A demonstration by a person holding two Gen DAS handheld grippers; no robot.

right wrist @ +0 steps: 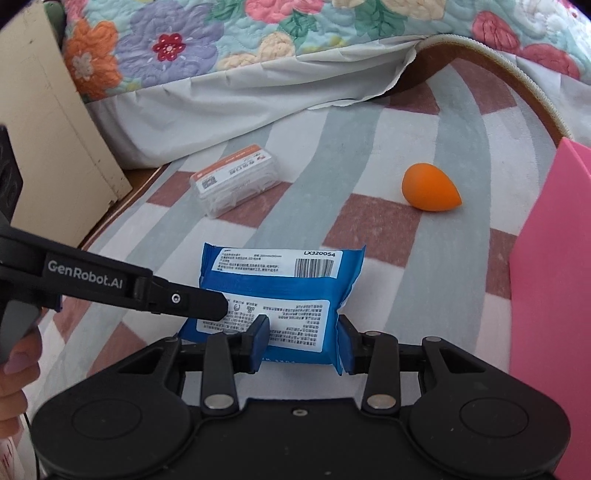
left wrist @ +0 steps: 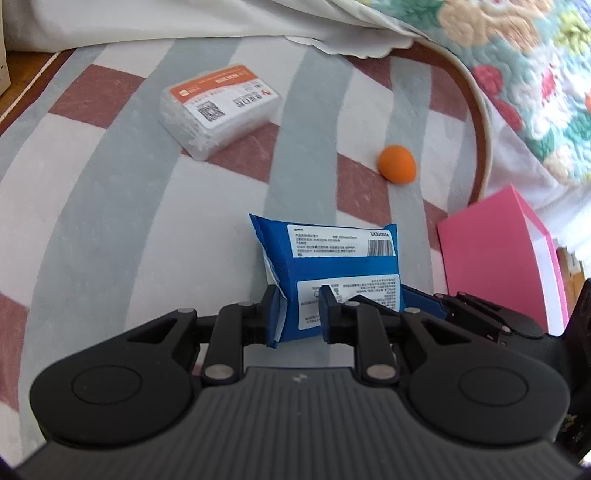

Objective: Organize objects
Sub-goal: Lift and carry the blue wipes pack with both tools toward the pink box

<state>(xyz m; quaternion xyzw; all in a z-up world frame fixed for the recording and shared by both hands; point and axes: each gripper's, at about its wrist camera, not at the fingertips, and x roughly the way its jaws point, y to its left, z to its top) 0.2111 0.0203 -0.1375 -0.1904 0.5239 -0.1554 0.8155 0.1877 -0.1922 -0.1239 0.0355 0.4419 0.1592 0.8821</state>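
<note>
On a bed covered with a striped blanket [left wrist: 110, 206] of grey, white and dusty-red blocks, a blue wet-wipe pack [left wrist: 332, 273] lies near the middle, label side up, and both grippers pinch it. The left gripper [left wrist: 297, 314] has its blue-padded jaws closed on the pack's near left end, and the right gripper [right wrist: 303, 341] closes its jaws on the near right part of the same pack [right wrist: 280, 284]. In the right wrist view the left gripper [right wrist: 207, 304] reaches in from the left, its black arm printed "GenRobot.AI", with its tip on the pack's lower white label. The pack's upper white label carries a barcode and the code "LX320054"; the small print on both labels is too fine to read. Farther off and to the left lies a clear plastic box [left wrist: 218, 110] with an orange-and-white label bearing a QR code; its lettering is illegible. To the far right of the pack an orange teardrop makeup sponge [right wrist: 430, 186] rests on a red block, well apart from the box [right wrist: 234, 181]. A pink box [left wrist: 498, 258] stands at the right edge. A floral quilt [right wrist: 221, 44] over a white sheet [left wrist: 184, 18] borders the far side.
</note>
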